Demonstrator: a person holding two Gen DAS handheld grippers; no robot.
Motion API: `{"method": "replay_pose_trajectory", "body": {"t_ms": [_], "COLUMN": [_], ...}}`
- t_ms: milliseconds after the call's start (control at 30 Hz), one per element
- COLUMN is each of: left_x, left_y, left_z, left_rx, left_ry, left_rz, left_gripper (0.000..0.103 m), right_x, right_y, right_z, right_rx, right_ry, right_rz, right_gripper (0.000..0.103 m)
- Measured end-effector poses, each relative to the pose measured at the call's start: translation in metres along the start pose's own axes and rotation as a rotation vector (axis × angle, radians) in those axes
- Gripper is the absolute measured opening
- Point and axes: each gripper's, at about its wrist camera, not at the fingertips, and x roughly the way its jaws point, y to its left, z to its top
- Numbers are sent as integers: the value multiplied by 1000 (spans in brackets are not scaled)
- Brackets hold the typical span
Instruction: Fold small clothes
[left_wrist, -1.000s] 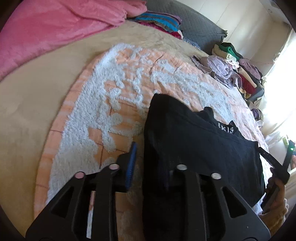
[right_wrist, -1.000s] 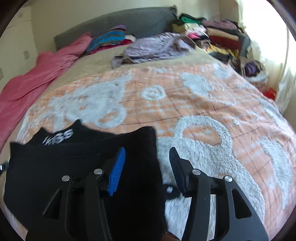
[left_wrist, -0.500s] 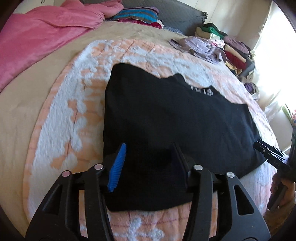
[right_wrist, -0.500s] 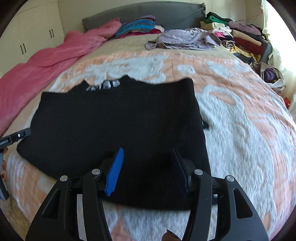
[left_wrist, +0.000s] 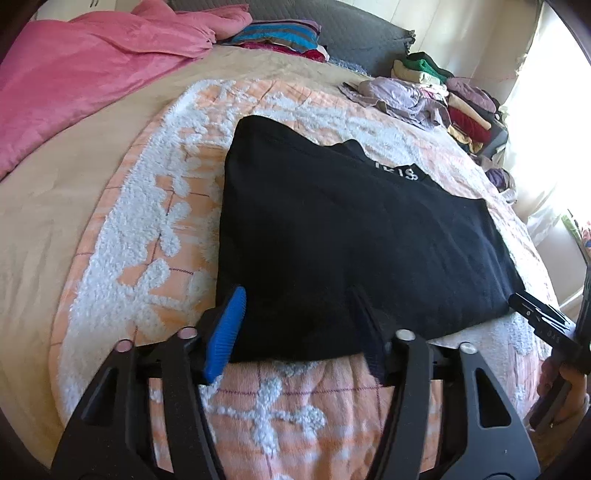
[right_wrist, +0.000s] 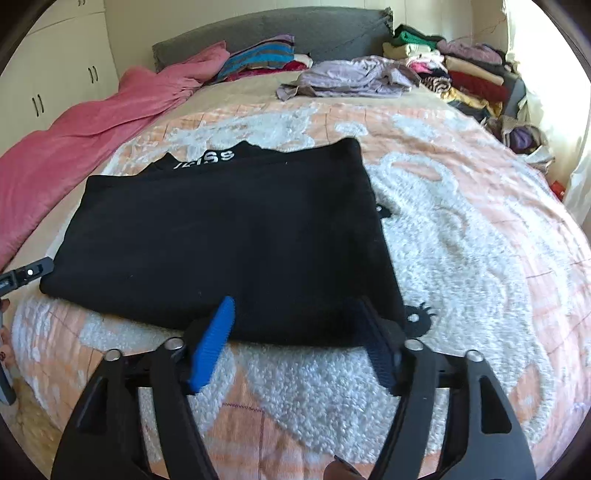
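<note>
A black garment (left_wrist: 351, 236) lies folded flat on the orange and white bedspread (left_wrist: 147, 229), its waistband with white lettering (left_wrist: 397, 171) showing at the far edge. My left gripper (left_wrist: 295, 325) is open just above the garment's near left edge, with nothing between its fingers. In the right wrist view the same black garment (right_wrist: 229, 243) spreads across the bed, lettering (right_wrist: 207, 160) at the back. My right gripper (right_wrist: 295, 328) is open over the near right edge, holding nothing. A small black patch (right_wrist: 417, 319) pokes out beside the right corner.
A pink blanket (left_wrist: 81, 74) covers the left of the bed. A striped cushion (right_wrist: 258, 59) lies by the grey headboard (right_wrist: 295, 29). A crumpled lilac garment (right_wrist: 351, 77) and a stack of folded clothes (right_wrist: 465, 70) sit at the back right. White cupboards (right_wrist: 55, 74) stand at left.
Both grippers have let go of the black garment and drawn back toward the bed's near edge. The garment, lifted a second ago, now lies flat and folded.
</note>
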Motion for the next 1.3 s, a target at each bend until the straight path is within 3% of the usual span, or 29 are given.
{"method": "replay_pose_trajectory", "body": {"t_ms": [100, 167, 233, 333, 433, 467, 1067, 1300], "left_x": [-6, -9, -13, -18, -24, -25, -38, -38], "left_y": [-1, 1, 3, 7, 12, 14, 55, 73], "left_z": [-1, -2, -2, -2, -2, -1, -2, 4], "left_rx": [0, -7, -18, -33, -48, -51, -117, -143], "left_ry": [-8, -11, -18, -27, -34, -35, -38, -34], "left_rz": [5, 7, 13, 25, 31, 36, 125, 152], "left_gripper": [58, 71, 73, 87, 93, 93, 93, 93], "right_x": [-9, -14, -19, -24, -26, -27, -17, -2], "right_y": [3, 5, 9, 17, 26, 31, 129, 175], "right_z": [0, 1, 3, 4, 5, 5, 17, 14], "right_rx": [-13, -20, -30, -44, -60, -69, -262, -390], "right_ry": [-23, -35, -50, -57, -60, -64, -79, -70], "right_rz": [-8, -4, 4, 17, 32, 36, 169, 197], "right_gripper": [76, 85, 86, 88, 90, 94, 95, 95]}}
